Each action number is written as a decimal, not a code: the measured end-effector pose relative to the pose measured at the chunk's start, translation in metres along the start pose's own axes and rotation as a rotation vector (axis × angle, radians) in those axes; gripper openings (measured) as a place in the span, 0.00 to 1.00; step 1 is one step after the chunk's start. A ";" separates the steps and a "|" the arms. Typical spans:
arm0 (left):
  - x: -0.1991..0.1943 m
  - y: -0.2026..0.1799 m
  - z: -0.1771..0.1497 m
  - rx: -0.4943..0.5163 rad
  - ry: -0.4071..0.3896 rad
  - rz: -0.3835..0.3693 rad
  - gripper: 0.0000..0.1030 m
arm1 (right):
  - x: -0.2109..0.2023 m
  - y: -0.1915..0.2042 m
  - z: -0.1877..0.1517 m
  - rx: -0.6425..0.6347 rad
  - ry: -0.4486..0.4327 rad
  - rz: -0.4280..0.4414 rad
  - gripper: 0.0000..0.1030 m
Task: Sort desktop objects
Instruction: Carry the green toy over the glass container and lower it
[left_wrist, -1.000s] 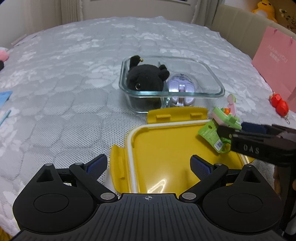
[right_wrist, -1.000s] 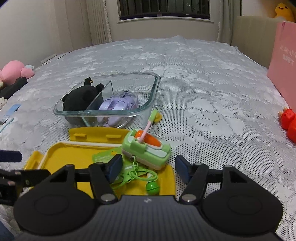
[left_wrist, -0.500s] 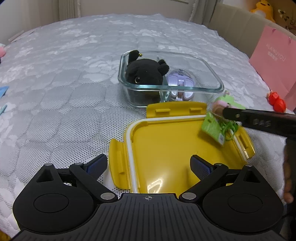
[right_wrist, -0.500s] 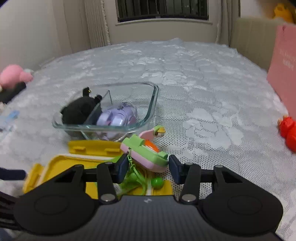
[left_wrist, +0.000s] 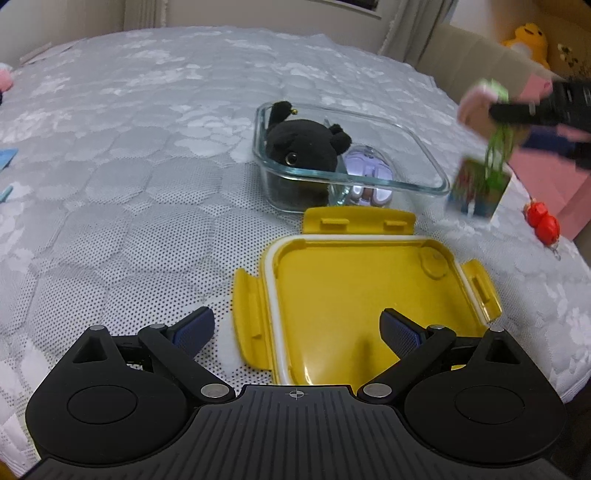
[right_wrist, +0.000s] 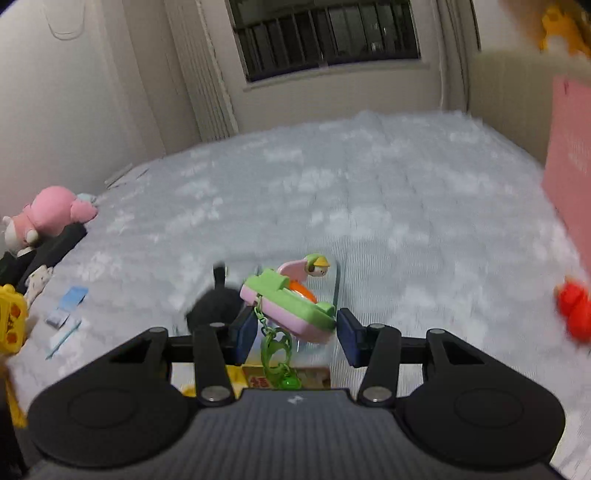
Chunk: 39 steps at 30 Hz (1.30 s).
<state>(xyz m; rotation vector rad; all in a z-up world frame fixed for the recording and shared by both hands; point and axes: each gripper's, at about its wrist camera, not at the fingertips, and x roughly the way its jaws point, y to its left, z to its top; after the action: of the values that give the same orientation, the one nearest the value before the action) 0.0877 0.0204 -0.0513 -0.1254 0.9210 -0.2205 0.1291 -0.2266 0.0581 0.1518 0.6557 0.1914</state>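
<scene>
My right gripper (right_wrist: 295, 328) is shut on a green and pink toy keychain (right_wrist: 288, 302) and holds it in the air; its green chain and tag (left_wrist: 480, 184) dangle beside the glass box's right end. The glass box (left_wrist: 424, 155) holds a black plush (left_wrist: 299, 147) and a purple mouse (left_wrist: 369, 170). The yellow lid (left_wrist: 354, 295) lies upside down in front of it. My left gripper (left_wrist: 295, 332) is open and empty, low over the lid's near left edge.
A red toy (left_wrist: 541, 221) lies at the right by a pink bag (right_wrist: 569, 177). A pink plush (right_wrist: 51, 214), a yellow toy (right_wrist: 11, 317) and small blue cards (right_wrist: 70, 299) lie at the left of the bed.
My right gripper closed on the keychain, lifted it off the lid's right edge and carried it up and back, beside the glass box. The left gripper stayed open and barely moved.
</scene>
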 end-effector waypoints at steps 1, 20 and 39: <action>0.000 0.002 0.000 -0.006 -0.001 -0.005 0.96 | 0.001 0.004 0.009 -0.017 -0.014 -0.013 0.48; 0.002 0.017 0.000 -0.057 0.004 -0.041 0.96 | 0.129 0.040 0.010 -0.197 0.194 -0.208 0.49; 0.006 0.006 -0.002 -0.030 0.022 -0.051 0.96 | 0.115 0.033 0.026 0.063 0.311 -0.033 0.51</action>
<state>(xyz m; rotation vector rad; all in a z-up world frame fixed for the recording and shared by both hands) 0.0908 0.0249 -0.0587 -0.1744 0.9434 -0.2559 0.2303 -0.1707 0.0174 0.1736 0.9736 0.1643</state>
